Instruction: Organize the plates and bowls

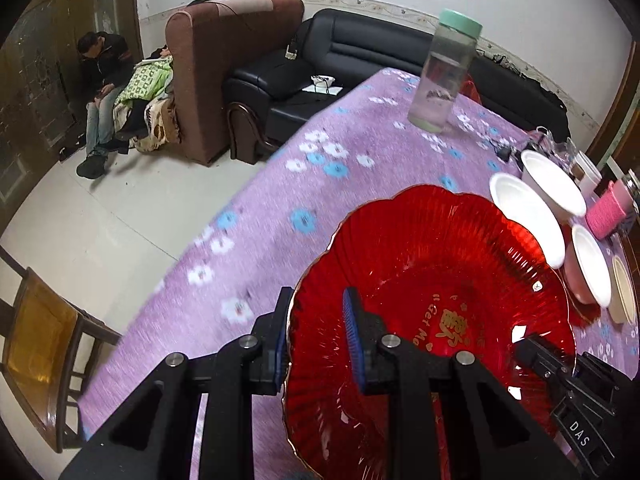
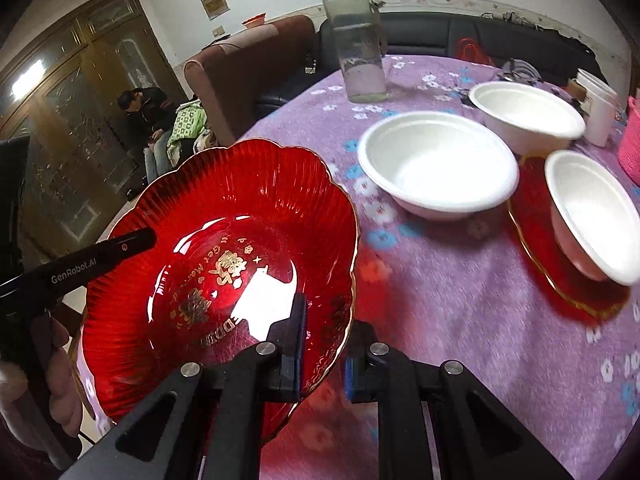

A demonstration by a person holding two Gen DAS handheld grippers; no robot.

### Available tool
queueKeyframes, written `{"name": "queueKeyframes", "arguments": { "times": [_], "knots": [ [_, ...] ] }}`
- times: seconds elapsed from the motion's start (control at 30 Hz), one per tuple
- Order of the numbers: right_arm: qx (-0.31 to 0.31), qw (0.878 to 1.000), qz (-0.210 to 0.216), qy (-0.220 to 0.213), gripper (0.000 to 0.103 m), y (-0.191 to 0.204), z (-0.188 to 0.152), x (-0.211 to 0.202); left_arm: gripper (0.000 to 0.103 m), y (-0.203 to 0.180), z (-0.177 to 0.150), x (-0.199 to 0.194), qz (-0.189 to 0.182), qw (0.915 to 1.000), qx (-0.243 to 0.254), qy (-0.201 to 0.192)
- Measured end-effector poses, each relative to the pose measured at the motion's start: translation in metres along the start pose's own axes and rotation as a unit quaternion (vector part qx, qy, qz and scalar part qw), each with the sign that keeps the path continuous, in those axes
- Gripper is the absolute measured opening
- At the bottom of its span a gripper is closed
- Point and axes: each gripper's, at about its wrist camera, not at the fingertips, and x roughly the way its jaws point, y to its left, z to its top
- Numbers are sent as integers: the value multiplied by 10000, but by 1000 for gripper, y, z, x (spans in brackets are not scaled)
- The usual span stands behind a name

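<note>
Left wrist view: left gripper (image 1: 316,340) pinches the near rim of the red plate (image 1: 432,280), raised over the bench (image 1: 280,216), three white bowls (image 1: 528,220) unsorted by the right edge. Right wrist view: right gripper (image 2: 322,354) pinches the opposite rim; a second plate (image 2: 536,236) under one bowl awaits stacking, so most remains.

Both wrist views close, angled down, sharing red plate (image 1: 440,280), table (image 2: 460,300)

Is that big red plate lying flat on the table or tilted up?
Tilted up. The red plate hangs off the purple tablecloth, its rim pinched by the left tongs and right tongs.
</note>
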Motion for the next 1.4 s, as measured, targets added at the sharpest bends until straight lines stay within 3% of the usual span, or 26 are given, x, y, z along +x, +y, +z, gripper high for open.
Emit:
{"name": "queueKeyframes", "arguments": {
  "times": [0.2,0.63,0.67,0.73,0.8,0.9,1.0,1.2,1.4],
  "knots": [
    [181,9998,-22,73,16,-15,-17,-2,24,-9,-19,6,25,9999,33,102],
    [285,9995,39,120,16,-18,-20,7,24,-6,-19,17,196,9996,-110,180],
    [282,9995,43,116,16,-18,-21,7,27,-6,-19,18,209,9995,-131,220],
    [280,9995,82,129,18,-17,-22,6,48,-4,-19,19,107,9988,-259,399],
    [299,9994,121,146,18,-19,-21,6,61,0,-21,16,3,9980,-446,457],
    [230,9995,192,80,29,-19,-21,0,62,7,-21,-1,120,9976,-606,312],
    [198,9996,196,-86,43,-21,-20,-12,74,18,-20,-22,173,9956,-923,79],
    [320,9988,252,-280,43,-38,-24,-38,81,19,-16,-67,110,9908,-1251,-505],
    [593,9972,74,-457,43,-77,-27,-64,86,-23,-9,-86,-197,9944,-728,-736]
  ]
}}
